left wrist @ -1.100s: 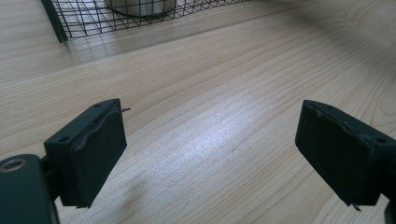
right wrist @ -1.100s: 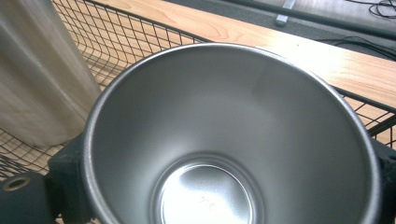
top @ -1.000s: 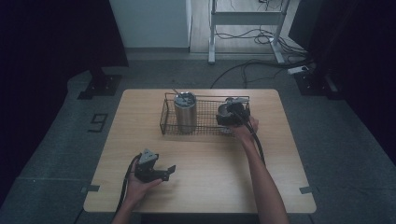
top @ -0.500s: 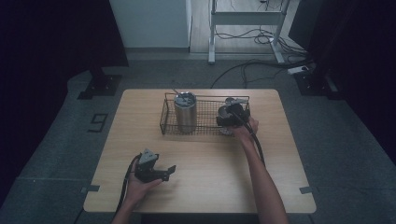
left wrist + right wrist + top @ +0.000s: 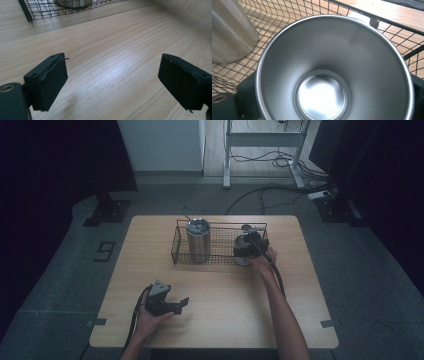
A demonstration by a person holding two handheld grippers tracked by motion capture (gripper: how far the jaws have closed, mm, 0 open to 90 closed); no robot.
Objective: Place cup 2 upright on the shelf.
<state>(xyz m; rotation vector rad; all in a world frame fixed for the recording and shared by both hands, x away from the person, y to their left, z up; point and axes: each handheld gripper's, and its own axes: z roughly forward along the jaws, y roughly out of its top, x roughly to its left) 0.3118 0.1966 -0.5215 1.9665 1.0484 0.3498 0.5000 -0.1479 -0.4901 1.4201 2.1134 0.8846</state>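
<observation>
while my right hand-held gripper grips a steel cup inside the wire basket | next, i judge: release it upright beside the tumbler | left hand-held gripper wide open, empty

The high view is looking forward and down from above the person's side, taking in the whole table and the floor around it. The left gripper view is riding low, facing across bare tabletop toward the wire basket. The right gripper view is peering close into a steel cup inside that same basket.
</observation>
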